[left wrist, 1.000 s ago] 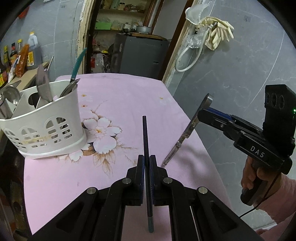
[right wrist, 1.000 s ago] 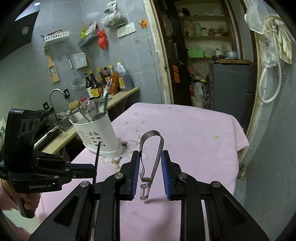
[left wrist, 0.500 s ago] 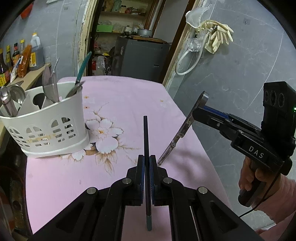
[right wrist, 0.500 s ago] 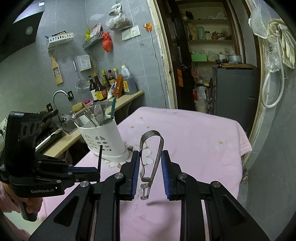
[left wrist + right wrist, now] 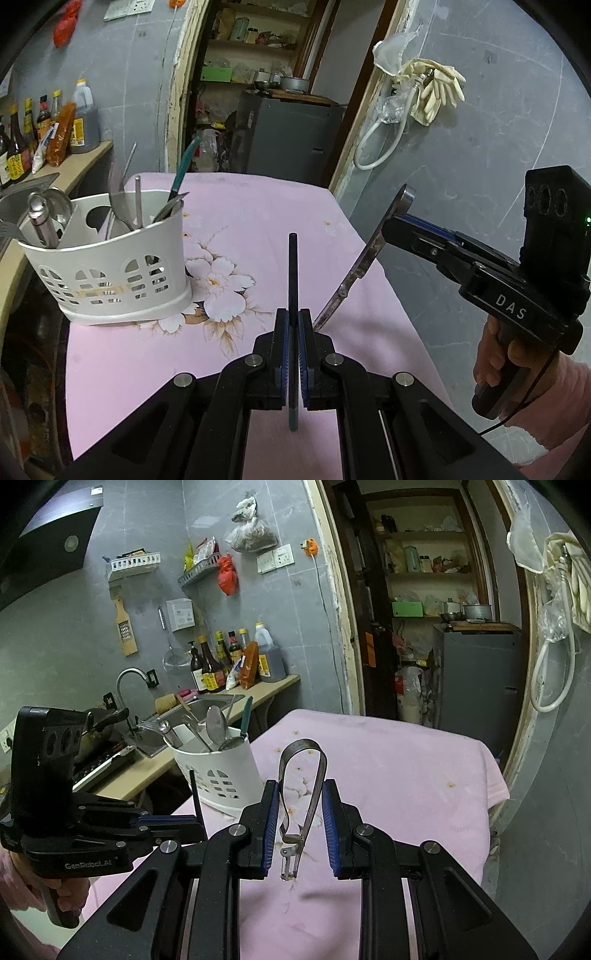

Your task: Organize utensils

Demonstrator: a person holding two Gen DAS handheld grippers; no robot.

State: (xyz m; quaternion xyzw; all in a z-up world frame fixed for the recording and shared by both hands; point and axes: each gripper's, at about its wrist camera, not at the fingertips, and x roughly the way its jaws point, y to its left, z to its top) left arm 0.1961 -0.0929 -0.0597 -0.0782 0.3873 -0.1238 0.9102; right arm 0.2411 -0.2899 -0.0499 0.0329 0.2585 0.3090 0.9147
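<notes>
The white utensil caddy [image 5: 110, 266] stands at ten o'clock on the pink-clothed counter [image 5: 258, 206], so the left gripper [image 5: 293, 354] clenches a black chopstick [image 5: 293, 273] upright and the right gripper [image 5: 299, 827] grasps a metal peeler [image 5: 303, 775] aloft, probably for dropping in.

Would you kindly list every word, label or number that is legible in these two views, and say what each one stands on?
"DAS": white letters on the body of the right gripper, seen in the left wrist view.
"GenRobot.AI": pale letters on the body of the left gripper, seen in the right wrist view.
Labels on the sauce bottles on the counter: too small and blurred to read.
White wall box: its print is unreadable.
</notes>
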